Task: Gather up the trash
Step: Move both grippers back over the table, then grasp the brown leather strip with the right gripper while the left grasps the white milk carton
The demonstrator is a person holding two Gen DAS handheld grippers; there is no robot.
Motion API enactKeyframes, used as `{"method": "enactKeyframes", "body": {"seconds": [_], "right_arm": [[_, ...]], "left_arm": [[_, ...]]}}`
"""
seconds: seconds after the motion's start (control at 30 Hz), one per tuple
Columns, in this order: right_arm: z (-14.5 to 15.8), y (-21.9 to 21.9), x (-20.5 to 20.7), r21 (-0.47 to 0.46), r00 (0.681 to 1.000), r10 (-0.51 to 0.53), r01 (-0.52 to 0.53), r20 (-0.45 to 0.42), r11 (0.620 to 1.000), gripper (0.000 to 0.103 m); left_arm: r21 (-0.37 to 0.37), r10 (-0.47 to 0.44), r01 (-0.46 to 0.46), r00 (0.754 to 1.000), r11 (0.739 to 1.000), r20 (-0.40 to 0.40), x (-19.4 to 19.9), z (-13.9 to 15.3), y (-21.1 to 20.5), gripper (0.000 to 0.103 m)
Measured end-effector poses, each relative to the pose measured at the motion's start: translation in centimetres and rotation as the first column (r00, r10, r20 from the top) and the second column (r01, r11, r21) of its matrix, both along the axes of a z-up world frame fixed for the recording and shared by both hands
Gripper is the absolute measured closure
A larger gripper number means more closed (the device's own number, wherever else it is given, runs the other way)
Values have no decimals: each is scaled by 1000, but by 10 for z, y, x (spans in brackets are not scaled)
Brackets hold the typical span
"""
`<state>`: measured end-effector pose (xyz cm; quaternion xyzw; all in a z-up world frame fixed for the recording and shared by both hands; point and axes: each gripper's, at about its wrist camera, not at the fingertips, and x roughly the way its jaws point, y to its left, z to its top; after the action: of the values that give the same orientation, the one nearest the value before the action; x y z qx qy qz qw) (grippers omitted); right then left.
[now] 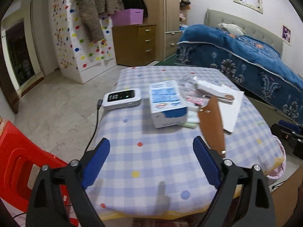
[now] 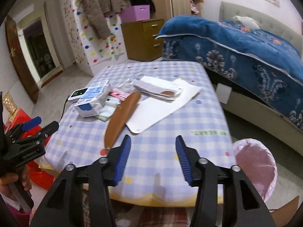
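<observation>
On the checked tablecloth (image 1: 151,162) lies a heap of litter: crumpled clear plastic (image 1: 187,81), a pile of torn paper (image 1: 214,91), pink wrappers (image 1: 195,100), a brown leather-like strip (image 1: 212,124) and a white sheet (image 1: 230,111). The same heap shows in the right wrist view: paper pile (image 2: 157,89), brown strip (image 2: 123,113), white sheet (image 2: 162,106). My left gripper (image 1: 151,143) is open and empty over the near table edge. My right gripper (image 2: 153,139) is also open and empty, short of the brown strip. A pink-lined bin (image 2: 253,162) stands beside the table's right side.
A blue-and-white box (image 1: 166,104) and a white device (image 1: 123,98) with a black cable sit left of the litter. A red plastic stool (image 1: 20,162) is at the left. A bed with a blue blanket (image 1: 246,56) lies to the right, with drawers (image 1: 136,43) behind.
</observation>
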<state>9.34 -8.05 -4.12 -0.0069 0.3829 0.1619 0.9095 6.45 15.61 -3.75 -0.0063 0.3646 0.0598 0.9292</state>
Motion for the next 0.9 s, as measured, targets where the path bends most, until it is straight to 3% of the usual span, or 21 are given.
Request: {"method": "enactKeyframes", "body": {"seconds": [0.33, 0.63, 0.73, 0.9], "right_arm": [[-23, 69, 33, -24, 996, 81, -82, -41, 996, 51], [-59, 100, 76, -65, 993, 39, -47, -110, 997, 49], [-62, 108, 76, -92, 995, 41, -49, -87, 995, 47], [-59, 106, 68, -90, 996, 32, -39, -80, 995, 58]], "left_arm": [[-25, 41, -41, 999, 999, -11, 1, -6, 28, 15], [-44, 49, -51, 998, 998, -40, 3, -15, 41, 15], [-51, 51, -54, 998, 997, -45, 1, -16, 42, 15], [-51, 51, -54, 998, 997, -47, -1, -15, 41, 15]]}}
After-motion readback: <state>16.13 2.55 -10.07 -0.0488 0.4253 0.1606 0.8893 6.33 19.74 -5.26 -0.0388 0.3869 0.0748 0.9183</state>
